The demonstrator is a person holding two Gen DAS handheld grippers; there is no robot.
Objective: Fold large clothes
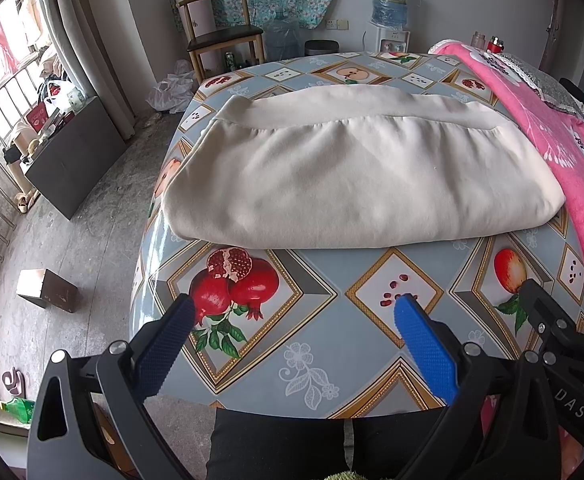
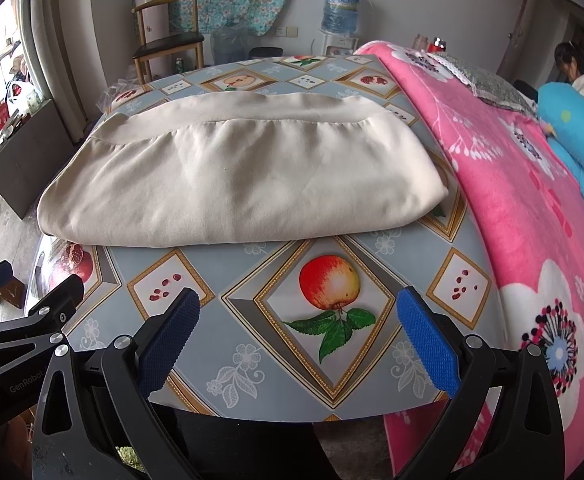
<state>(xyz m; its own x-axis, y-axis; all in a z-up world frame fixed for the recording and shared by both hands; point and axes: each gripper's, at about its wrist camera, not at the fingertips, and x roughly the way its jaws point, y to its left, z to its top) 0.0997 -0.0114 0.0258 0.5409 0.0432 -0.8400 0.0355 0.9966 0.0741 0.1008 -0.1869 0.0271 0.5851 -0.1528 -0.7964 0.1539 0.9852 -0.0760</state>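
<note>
A cream garment [image 1: 352, 176] lies folded into a broad rectangle across the middle of the table, its wide hem band along the far side. The right wrist view has the same cream garment [image 2: 236, 184] ahead of the fingers. My left gripper [image 1: 296, 308] hovers open over the near table edge, short of the cloth, with nothing between its blue pads. My right gripper [image 2: 298, 300] is open too, above the printed apple, holding nothing. Each gripper shows at the edge of the other's view.
The table [image 1: 316, 364] wears a grey fruit-print oilcloth. A pink flowered blanket [image 2: 532, 216] drapes its right side. Beyond are a wooden chair [image 1: 220, 32], a water dispenser [image 1: 390, 12] and a person [image 2: 578, 70] seated at far right. A small box [image 1: 46, 290] sits on the floor at left.
</note>
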